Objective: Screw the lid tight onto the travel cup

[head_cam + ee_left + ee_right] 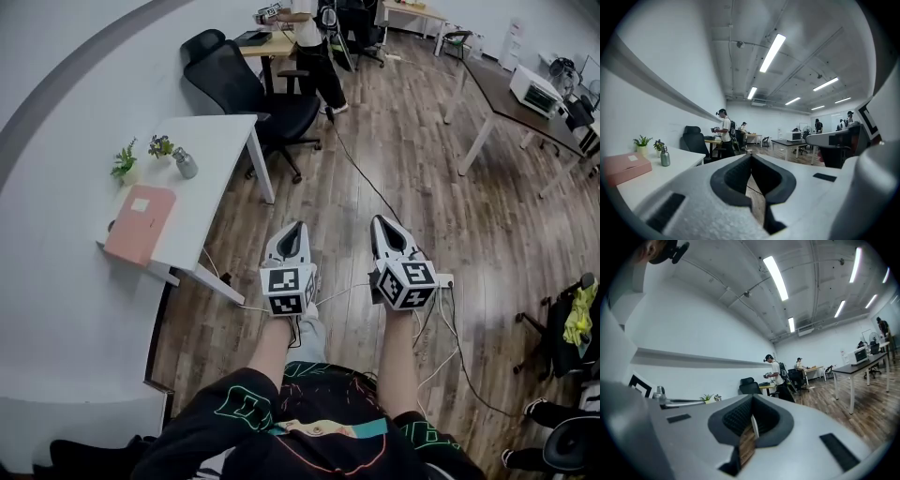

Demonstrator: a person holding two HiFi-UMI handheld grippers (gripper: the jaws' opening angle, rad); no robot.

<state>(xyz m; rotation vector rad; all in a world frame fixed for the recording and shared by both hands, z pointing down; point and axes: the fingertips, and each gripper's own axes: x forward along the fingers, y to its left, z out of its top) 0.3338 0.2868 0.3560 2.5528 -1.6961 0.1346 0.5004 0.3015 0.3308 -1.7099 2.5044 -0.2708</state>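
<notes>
The travel cup (185, 164) stands upright on the white table (225, 141), on the side next to the wall. Its lid (664, 149) sits on top; whether the lid is screwed tight cannot be told. One potted plant (160, 145) stands just beside the cup, and a second potted plant (124, 161) stands near it, closer to the wall. A pink box (141, 223) lies flat at the near end of the table, apart from the cup.

Neither gripper touches the cup. The left gripper (295, 227) is held over the wooden floor (412, 159), off the corner of the table and well apart from the cup. Its jaws are closed together with nothing between them. The right gripper (383, 223) is held beside the left one, farther from the table. Its jaws are also closed together and empty. Both grippers point away from the person who holds them.

A black office chair (253, 94) stands at the far end of the table. Beyond it, a person (309, 47) stands at a wooden desk (272, 42). Cables (361, 169) run across the floor below the grippers
</notes>
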